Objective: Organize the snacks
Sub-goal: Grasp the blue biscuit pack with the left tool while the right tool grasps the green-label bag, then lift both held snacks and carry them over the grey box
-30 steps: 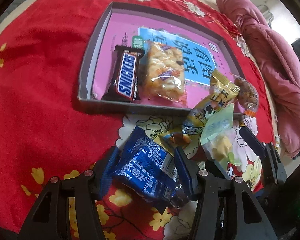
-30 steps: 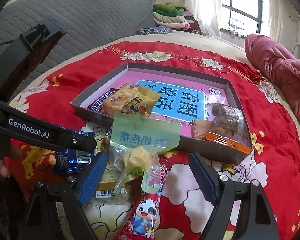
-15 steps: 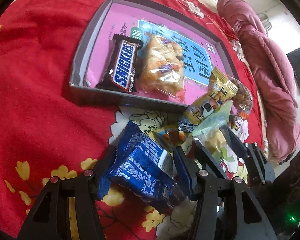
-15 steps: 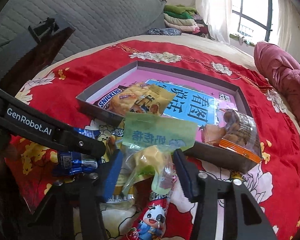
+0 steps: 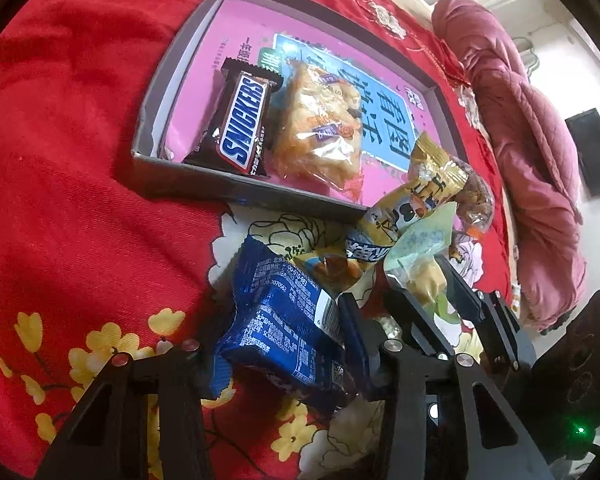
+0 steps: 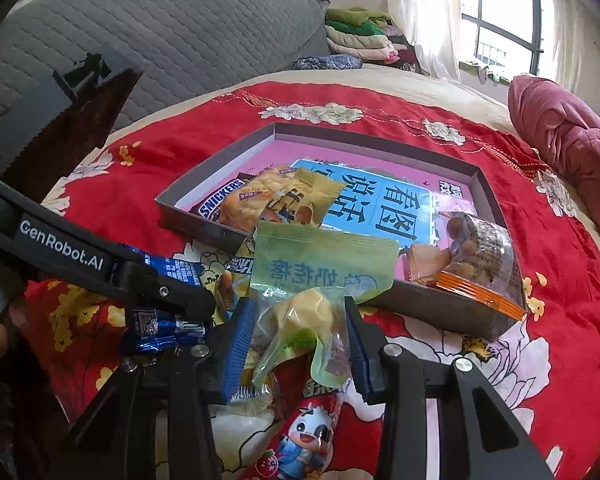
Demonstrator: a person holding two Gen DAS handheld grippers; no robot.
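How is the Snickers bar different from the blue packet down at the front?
The Snickers bar is brown with a big blue name; the blue packet is blue with small white print. The Snickers lies flat inside the tray; the blue packet sits outside it, tilted above the red cloth. Nothing touches the Snickers, while the left tool is closing on the blue packet. Both are sealed snacks.

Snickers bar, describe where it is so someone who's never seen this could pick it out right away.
On the red flowered bedspread lies a shallow grey box with a pink bottom. The Snickers bar lies in its near left corner, beside a clear yellowish pastry packet. It is the only dark brown wrapper, with a blue and white name.
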